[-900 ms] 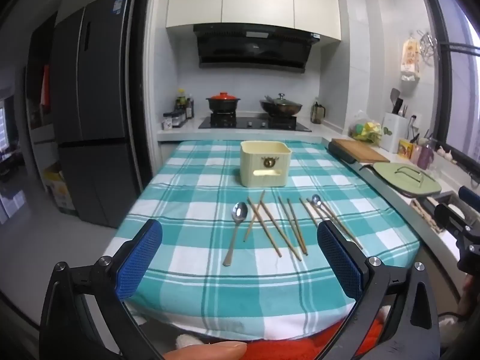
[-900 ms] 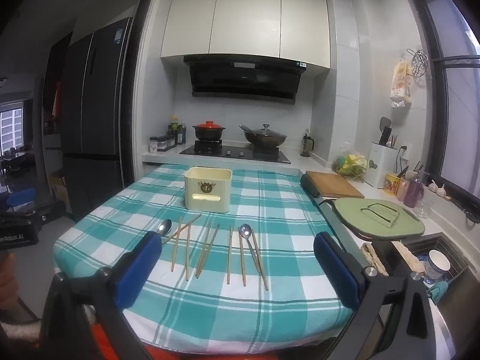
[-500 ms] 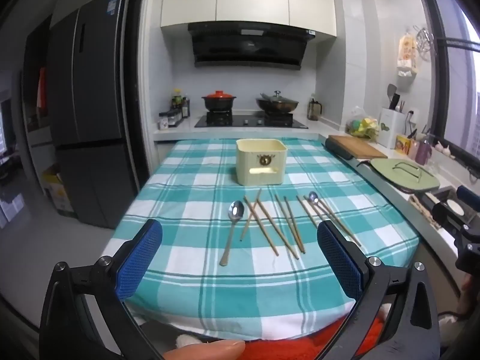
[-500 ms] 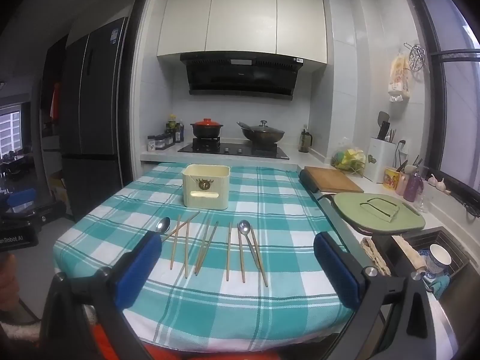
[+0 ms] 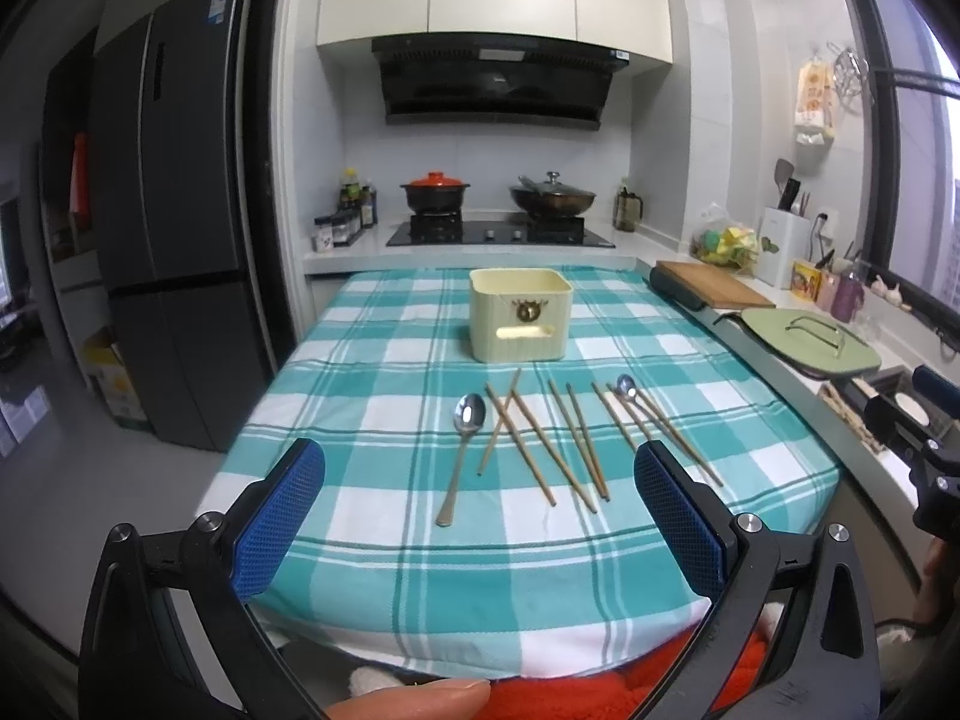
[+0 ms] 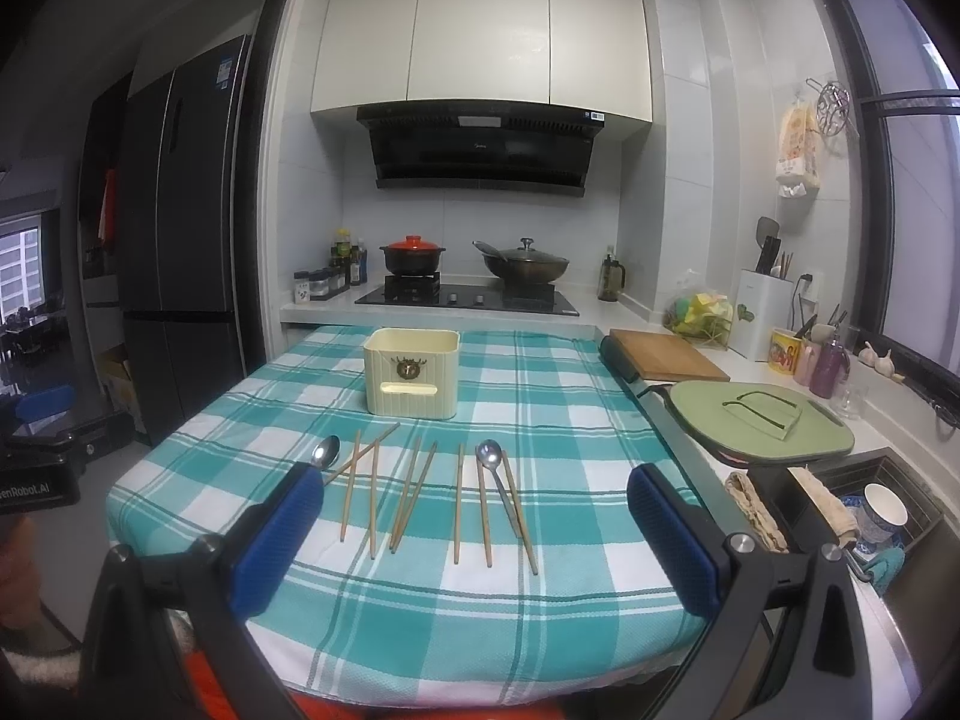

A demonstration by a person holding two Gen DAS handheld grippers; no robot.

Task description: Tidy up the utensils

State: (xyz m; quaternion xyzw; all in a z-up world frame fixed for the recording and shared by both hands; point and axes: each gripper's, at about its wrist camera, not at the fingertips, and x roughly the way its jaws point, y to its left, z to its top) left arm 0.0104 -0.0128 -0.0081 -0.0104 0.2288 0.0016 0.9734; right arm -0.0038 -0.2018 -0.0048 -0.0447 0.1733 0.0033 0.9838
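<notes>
**A:** So what's sitting around the yellow box [image 5: 519,315]? Anything blocking it?

**B:** Not really. The box is standing upright on the checked tablecloth [image 5: 372,372], and all the cutlery is lying just in front of it. From the left wrist view there's a big spoon [image 5: 463,450] to the front-left of the box, bowl pointing toward it. Next to that the wooden chopsticks [image 5: 543,438] are lying loose, two of them crossing each other, the rest roughly side by side. A smaller spoon [image 5: 630,391] is lying front-right of the box, tucked in among the last few sticks.

**A:** And behind it?

**B:** The stove with a red-lidded pot [image 5: 434,191] and a wok [image 5: 552,197] is sitting well behind the box. Off to the box's right there's a wooden cutting board [image 5: 711,291] and a green lid [image 5: 807,339] on the counter. The fridge [image 5: 174,240] is standing far to its left.

**A:** What are the tongs doing?

**B:** Both are hanging out at the near edge of the table, well short of the box, pointing straight at it. The left gripper [image 5: 477,516] is spread wide with nothing between its blue pads. Same for the right gripper [image 6: 474,540], wide and holding nothing. Neither is touching any cutlery.
</notes>
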